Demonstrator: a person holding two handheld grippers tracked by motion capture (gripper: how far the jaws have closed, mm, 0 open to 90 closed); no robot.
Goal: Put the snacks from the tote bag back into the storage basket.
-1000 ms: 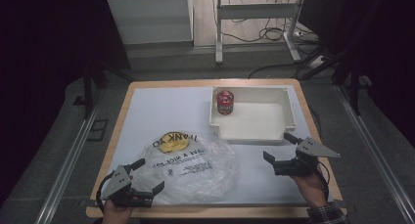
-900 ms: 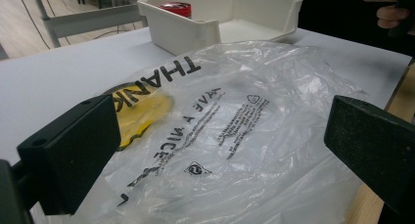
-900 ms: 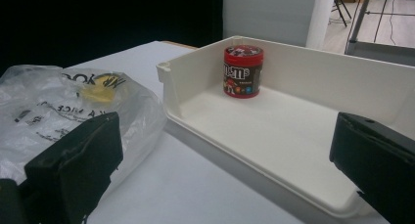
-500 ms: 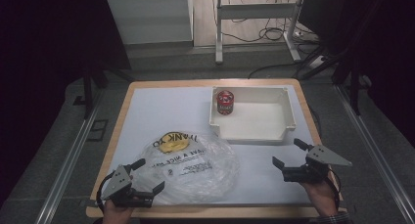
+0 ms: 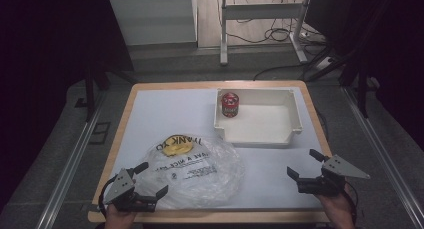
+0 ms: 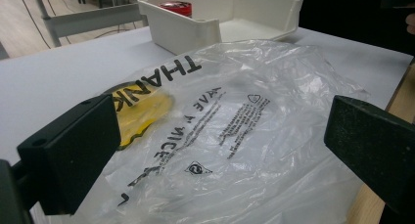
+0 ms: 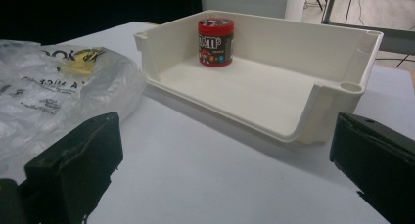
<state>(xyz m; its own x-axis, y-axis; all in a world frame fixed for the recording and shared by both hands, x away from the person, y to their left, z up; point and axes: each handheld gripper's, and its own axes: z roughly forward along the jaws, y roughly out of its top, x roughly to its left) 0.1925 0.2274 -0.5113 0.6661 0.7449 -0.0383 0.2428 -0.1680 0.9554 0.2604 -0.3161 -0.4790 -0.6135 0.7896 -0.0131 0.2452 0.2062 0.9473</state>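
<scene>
1. The table [image 5: 150,104] carried a white surface with a wooden rim, seen from the high view.
2. A white plastic tray [image 5: 295,120] sat on the far right part of the table, with a lowered lip along its near side.
3. A red candy canister [image 5: 230,105] stood upright in the tray's far left corner; in the right gripper view the same canister [image 7: 215,42] stood against the back wall of the tray [image 7: 274,94].
4. A crumpled clear plastic bag [image 5: 197,171] lay on the near left part of the table, printed with black lettering and a yellow patch [image 5: 175,148] at its far edge.
5. The left gripper [image 5: 145,181] was held at the near left edge, its jaws spread wide, one on either side of the bag's near left corner, and not clamped on it.
6. In the left gripper view, the bag [image 6: 235,131] lay between and beyond the two separated black jaws, with the tray [image 6: 205,23] farther off.
7. The right gripper [image 5: 306,165] hovered at the near right of the table, just short of the tray's front, its jaws also spread apart and gripping nothing.
8. The bag and the tray lay near each other but apart.
</scene>
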